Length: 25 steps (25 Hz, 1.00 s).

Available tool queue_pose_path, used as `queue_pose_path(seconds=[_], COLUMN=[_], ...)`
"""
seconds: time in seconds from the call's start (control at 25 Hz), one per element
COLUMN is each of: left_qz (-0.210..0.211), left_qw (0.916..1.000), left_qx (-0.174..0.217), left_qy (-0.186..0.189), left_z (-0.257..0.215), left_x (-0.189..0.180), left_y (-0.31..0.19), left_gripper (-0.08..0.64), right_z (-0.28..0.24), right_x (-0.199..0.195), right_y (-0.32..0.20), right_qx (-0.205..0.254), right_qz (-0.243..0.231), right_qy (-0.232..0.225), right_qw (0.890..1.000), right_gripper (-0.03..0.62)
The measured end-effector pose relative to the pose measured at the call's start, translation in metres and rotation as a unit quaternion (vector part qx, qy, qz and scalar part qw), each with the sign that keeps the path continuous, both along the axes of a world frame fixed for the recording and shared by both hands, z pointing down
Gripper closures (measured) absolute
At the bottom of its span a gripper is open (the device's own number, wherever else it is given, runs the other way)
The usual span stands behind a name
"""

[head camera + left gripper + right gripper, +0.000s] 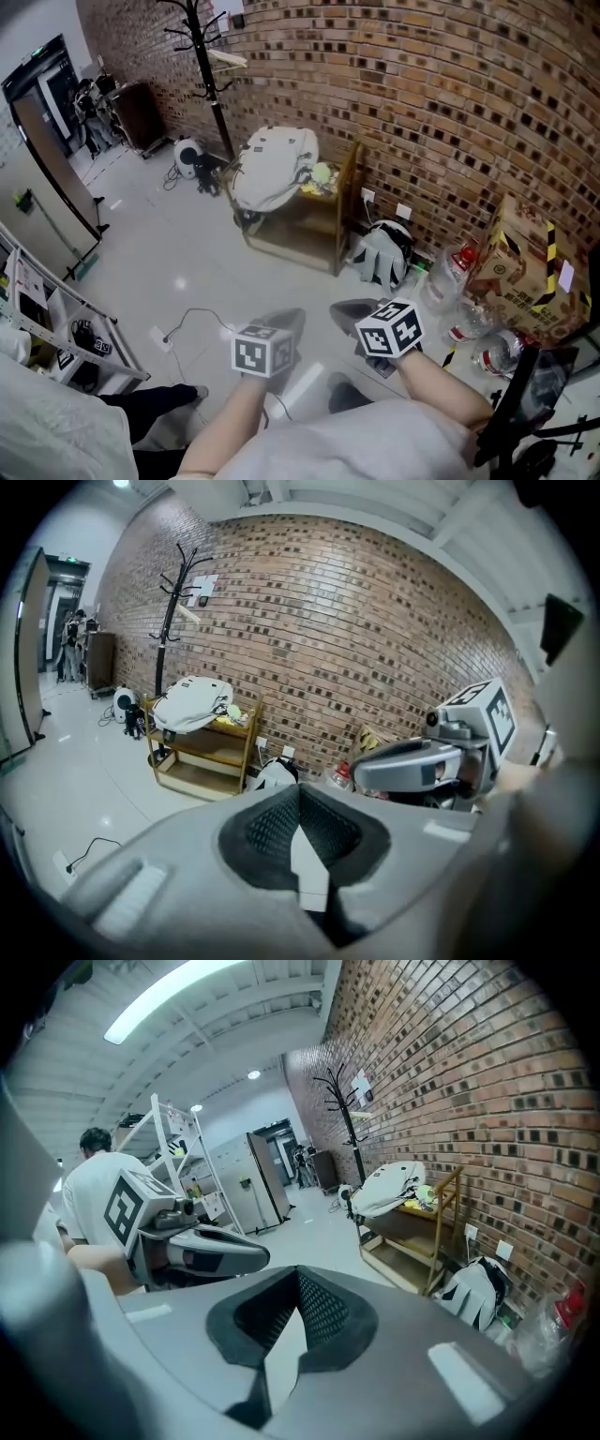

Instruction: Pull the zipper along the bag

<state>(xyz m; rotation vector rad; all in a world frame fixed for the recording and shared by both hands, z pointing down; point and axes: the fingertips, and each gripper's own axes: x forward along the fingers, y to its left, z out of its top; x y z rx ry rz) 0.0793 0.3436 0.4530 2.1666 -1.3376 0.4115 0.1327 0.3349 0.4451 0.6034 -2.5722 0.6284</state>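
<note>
Not yet begun. Left gripper (281,325) and right gripper (351,314) both clenched on nothing, close to the body. White bag (272,164) on wooden shelf (314,251) at 12 o'clock, well apart. Whole zipper pull left to do.

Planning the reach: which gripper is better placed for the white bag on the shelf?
Left, marginally: the left gripper lines up closer with the white bag in the head view than the right gripper. Both are shut, empty, far off.

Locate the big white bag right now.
Head view, upper middle: the white bag lies on top of the wooden shelf against the brick wall, just right of the black coat rack.
</note>
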Motion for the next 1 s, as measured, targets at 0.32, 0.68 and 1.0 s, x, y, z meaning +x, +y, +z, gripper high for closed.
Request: queue_pose_path(seconds=[0.32,0.68,1.0], left_qz=[-0.007,-0.02,-0.024], left_qw=[0.9999,0.9997,0.9997], left_qx=[0.004,0.004,0.007], left_qy=[-0.01,-0.011,-0.007], left_z=[-0.005,-0.004,-0.007], left_x=[-0.001,-0.012,-0.016], left_y=[0.025,0.038,0.044], left_gripper=[0.558,0.558,0.558], right_z=[0.0,-0.004,-0.003], right_x=[0.007,0.002,0.0], right_y=[0.021,0.035,0.044], right_qx=[0.001,0.012,0.011], right_qz=[0.003,-0.004,-0.008], right_qy=[0.001,0.007,0.012], right_qw=[1.0,1.0,1.0], right_gripper=[0.591,0.591,0.591])
